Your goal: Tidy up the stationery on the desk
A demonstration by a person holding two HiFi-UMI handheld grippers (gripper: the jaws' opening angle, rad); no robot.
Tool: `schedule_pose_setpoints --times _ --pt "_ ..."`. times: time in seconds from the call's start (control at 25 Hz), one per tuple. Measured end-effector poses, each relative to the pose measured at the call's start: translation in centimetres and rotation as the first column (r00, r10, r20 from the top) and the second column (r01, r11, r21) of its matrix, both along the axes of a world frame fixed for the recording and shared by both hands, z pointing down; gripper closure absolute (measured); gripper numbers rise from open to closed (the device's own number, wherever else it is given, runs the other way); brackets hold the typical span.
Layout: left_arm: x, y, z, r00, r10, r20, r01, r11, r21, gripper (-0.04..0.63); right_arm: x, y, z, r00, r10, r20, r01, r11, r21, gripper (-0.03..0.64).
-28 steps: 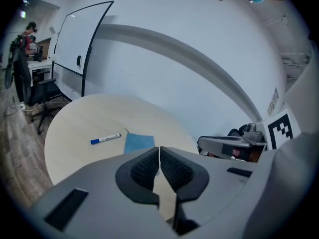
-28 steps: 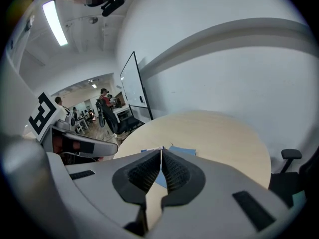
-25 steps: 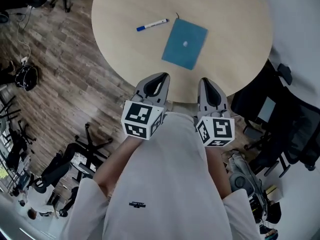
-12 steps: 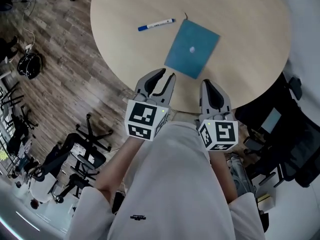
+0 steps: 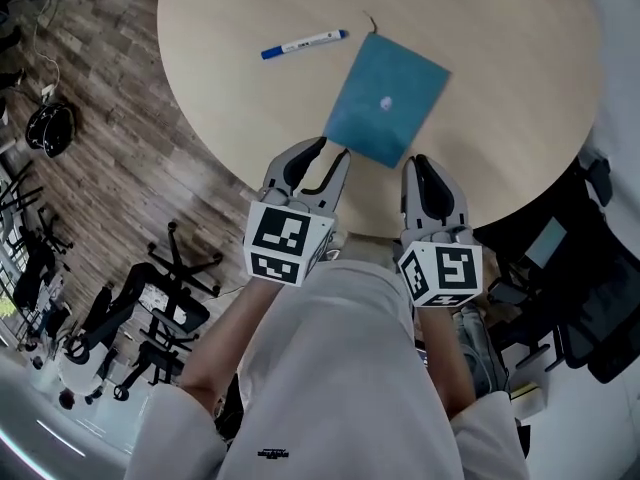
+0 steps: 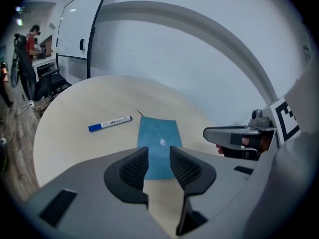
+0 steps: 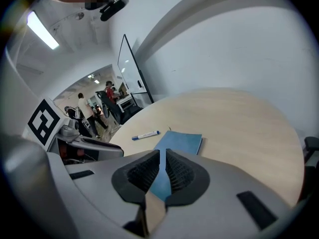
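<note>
A blue notebook (image 5: 387, 96) lies flat on the round wooden table (image 5: 500, 88), with a small pale spot on its cover. A white marker with a blue cap (image 5: 303, 44) lies to its far left, apart from it. My left gripper (image 5: 333, 152) hovers at the table's near edge, just short of the notebook's near corner, open a little and empty. My right gripper (image 5: 421, 164) is beside it, shut with nothing in it. The left gripper view shows the notebook (image 6: 158, 142) and marker (image 6: 110, 123) beyond its jaws. The right gripper view shows the notebook (image 7: 182, 142) and marker (image 7: 145, 135) too.
Wood flooring with several black office chairs (image 5: 180, 268) lies to the left of the table. A dark chair and bags (image 5: 570, 268) stand at the right. People (image 7: 82, 111) stand far off in the room, near a whiteboard (image 7: 130, 68).
Both grippers have moved forward to the table's near edge, closer to the notebook. The left gripper's jaws have parted slightly.
</note>
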State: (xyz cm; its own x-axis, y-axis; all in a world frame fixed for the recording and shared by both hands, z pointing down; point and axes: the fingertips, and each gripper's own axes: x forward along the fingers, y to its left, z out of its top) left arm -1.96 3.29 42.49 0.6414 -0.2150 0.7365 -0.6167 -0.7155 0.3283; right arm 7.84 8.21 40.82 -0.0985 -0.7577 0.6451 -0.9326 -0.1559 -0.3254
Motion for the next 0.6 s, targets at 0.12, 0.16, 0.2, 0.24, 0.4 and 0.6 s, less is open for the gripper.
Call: schedule_pose_setpoints --times 0.12,0.16,0.2,0.24,0.4,0.6 --pt "0.1 -0.6 1.5 1.0 -0.005 0.009 0.005 1.0 -0.007 0.451 0.3 -0.3 1.3 1.0 0.012 0.001 -0.012 1.0 -0.014 0.581" --pt "0.1 -0.6 2.0 1.0 -0.005 0.013 0.005 1.0 -0.007 0.451 0.3 -0.2 1.8 1.0 0.017 0.002 -0.017 1.0 -0.018 0.581" --pt "0.1 -0.7 2.5 1.0 -0.006 0.017 0.006 1.0 -0.008 0.451 0.4 -0.2 2.2 1.0 0.022 0.003 -0.022 0.999 -0.023 0.581" --pt "0.0 -0.8 3.0 1.0 -0.007 0.021 0.007 1.0 -0.01 0.451 0.4 -0.2 2.6 1.0 0.027 0.005 -0.026 0.999 -0.027 0.581" --pt "0.0 -1.5 5.0 0.999 -0.013 0.035 0.014 1.0 -0.021 0.451 0.6 -0.9 4.4 0.999 0.033 0.017 -0.032 0.999 -0.043 0.575" --pt "0.1 -1.6 7.0 0.999 -0.023 0.044 0.025 0.999 -0.037 0.451 0.9 -1.4 6.6 0.999 0.033 0.027 -0.031 0.997 -0.064 0.468"
